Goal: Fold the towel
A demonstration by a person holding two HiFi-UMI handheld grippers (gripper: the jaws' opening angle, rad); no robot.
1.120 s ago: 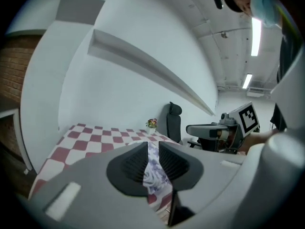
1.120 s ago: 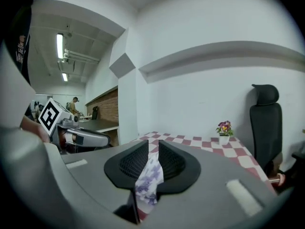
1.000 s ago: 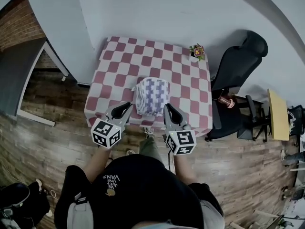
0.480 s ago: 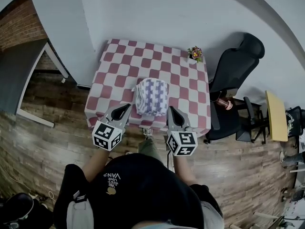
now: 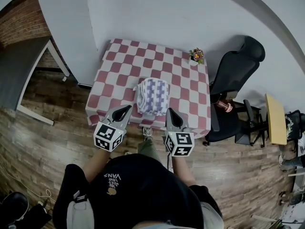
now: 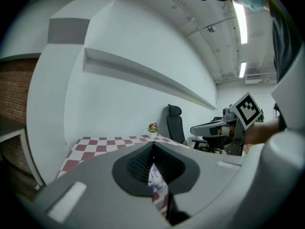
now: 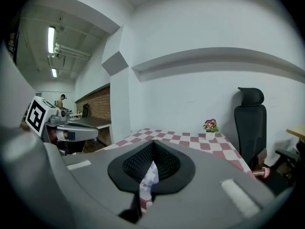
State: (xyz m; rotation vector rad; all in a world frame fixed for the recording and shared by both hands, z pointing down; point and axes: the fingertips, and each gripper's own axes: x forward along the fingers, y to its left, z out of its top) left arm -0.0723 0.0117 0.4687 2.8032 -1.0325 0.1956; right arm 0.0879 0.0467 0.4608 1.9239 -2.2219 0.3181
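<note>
Neither gripper has shifted much since the earlier frames, and the towel lies as it did. We find the fingers of the left gripper (image 5: 127, 109) clenched on nothing, and those of the right gripper (image 5: 169, 111) likewise, both tips just short of the cloth. Ahead, between them, the towel (image 5: 153, 95) rests on the bench (image 5: 125, 63) near its front edge as a compact, layered bundle. We judge it folded; whether a further fold is due we cannot tell.
</note>
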